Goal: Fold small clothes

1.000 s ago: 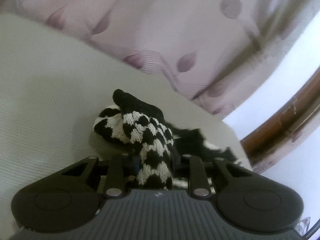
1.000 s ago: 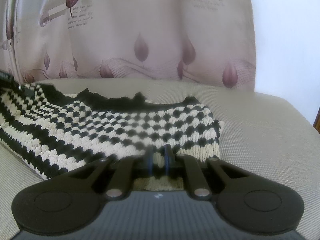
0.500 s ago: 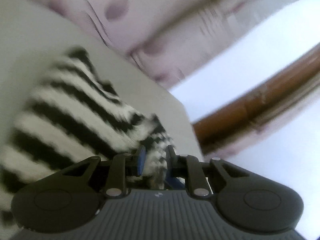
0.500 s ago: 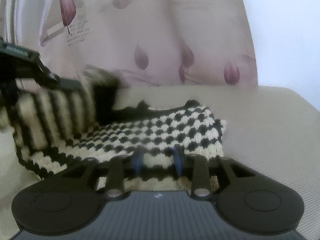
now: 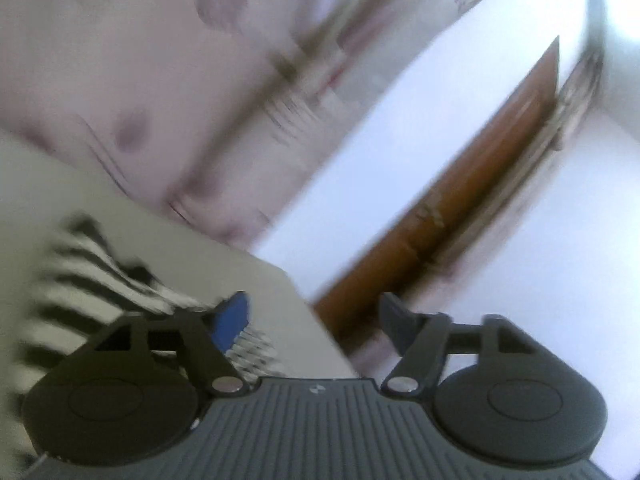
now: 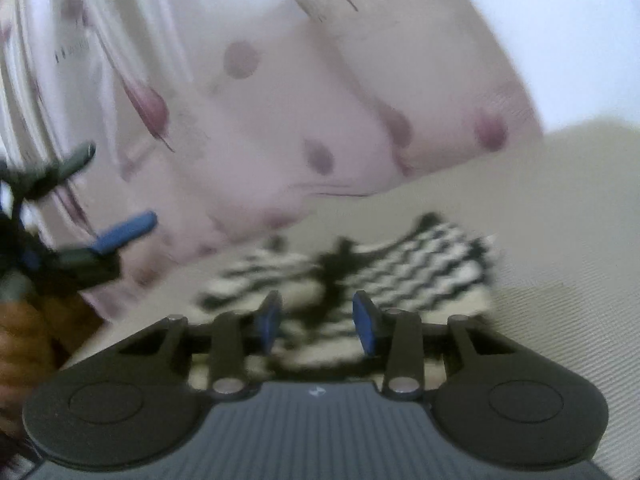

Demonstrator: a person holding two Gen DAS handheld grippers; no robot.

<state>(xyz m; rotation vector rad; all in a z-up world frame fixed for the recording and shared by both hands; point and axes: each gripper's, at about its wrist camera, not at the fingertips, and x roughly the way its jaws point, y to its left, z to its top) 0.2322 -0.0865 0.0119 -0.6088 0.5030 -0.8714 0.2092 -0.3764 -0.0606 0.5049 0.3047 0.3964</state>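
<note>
With both tongs, left [image 5: 314, 312] and right [image 6: 316, 320], spread wide and empty, I judge the soft knit sweater [image 6: 400, 256] at frame centre best pinched at an edge.

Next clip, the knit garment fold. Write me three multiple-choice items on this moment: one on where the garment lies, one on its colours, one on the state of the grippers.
1. Where does the knitted garment lie?
A. On the pale cushion surface, in front of the curtain
B. Hanging from the curtain
C. Lifted clear between both grippers

2. What colours is its pattern?
A. Red and blue
B. Black and cream
C. Plain grey

3. How do the two grippers stand?
A. Both clamped on the knit
B. Only the left one clamped
C. Both open, holding nothing

Answers:
1. A: in the right wrist view the knit lies flat on the cushion surface below the leaf-print curtain.
2. B: dark and cream bands show in both views, though blurred.
3. C: the left gripper and the right gripper both show a wide gap between their fingers with no cloth pinched.
</note>
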